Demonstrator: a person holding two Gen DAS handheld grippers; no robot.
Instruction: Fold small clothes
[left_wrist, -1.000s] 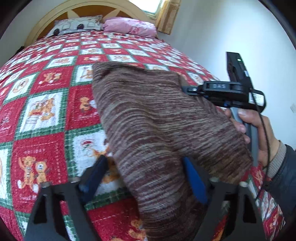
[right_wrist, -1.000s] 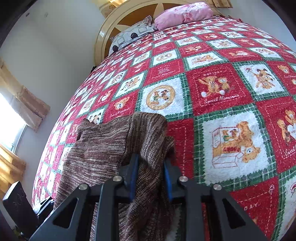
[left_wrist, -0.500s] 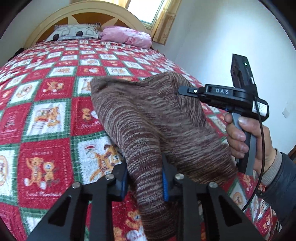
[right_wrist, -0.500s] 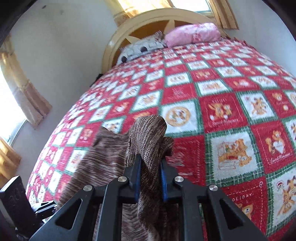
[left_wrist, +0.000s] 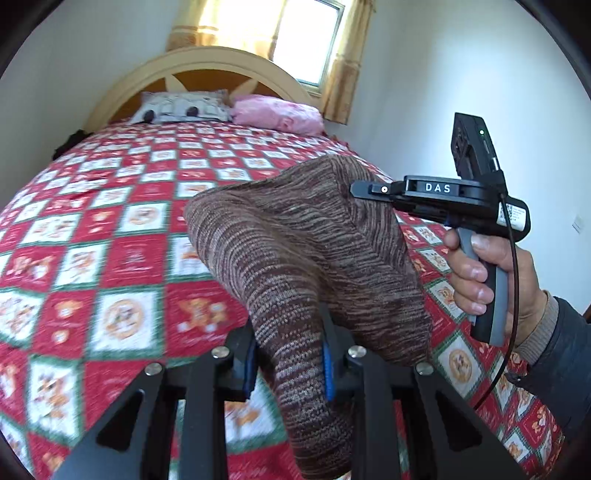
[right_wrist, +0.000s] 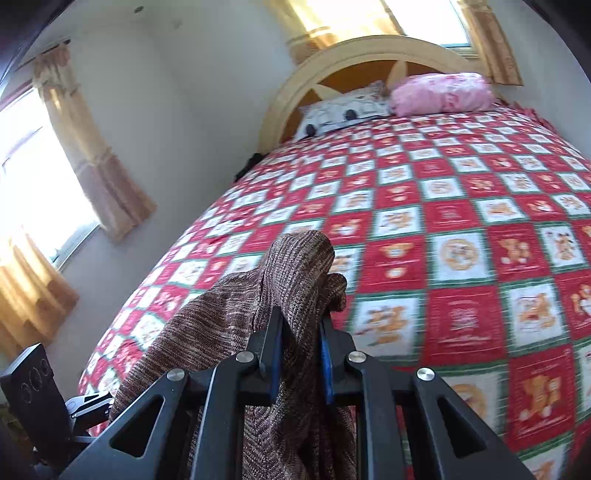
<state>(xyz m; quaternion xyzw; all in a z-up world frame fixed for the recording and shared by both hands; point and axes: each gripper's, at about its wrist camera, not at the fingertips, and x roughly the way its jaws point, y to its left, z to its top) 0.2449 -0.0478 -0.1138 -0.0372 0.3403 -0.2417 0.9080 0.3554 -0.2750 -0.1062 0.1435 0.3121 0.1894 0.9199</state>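
On the left lies the quilt (left_wrist: 110, 258), red, white and green squares, running up to two pillows (left_wrist: 229, 110) against the headboard (left_wrist: 199, 66). Low in the left wrist view the left gripper (left_wrist: 290, 363) is clamped on a fold of the brown knit garment (left_wrist: 295, 251), which hangs raised above the quilt between both tools. Farther right, a hand (left_wrist: 491, 277) holds the right gripper's handle. In the right wrist view, the right gripper (right_wrist: 299, 354) pinches another bunched fold of the garment, cloth spilling down its left side.
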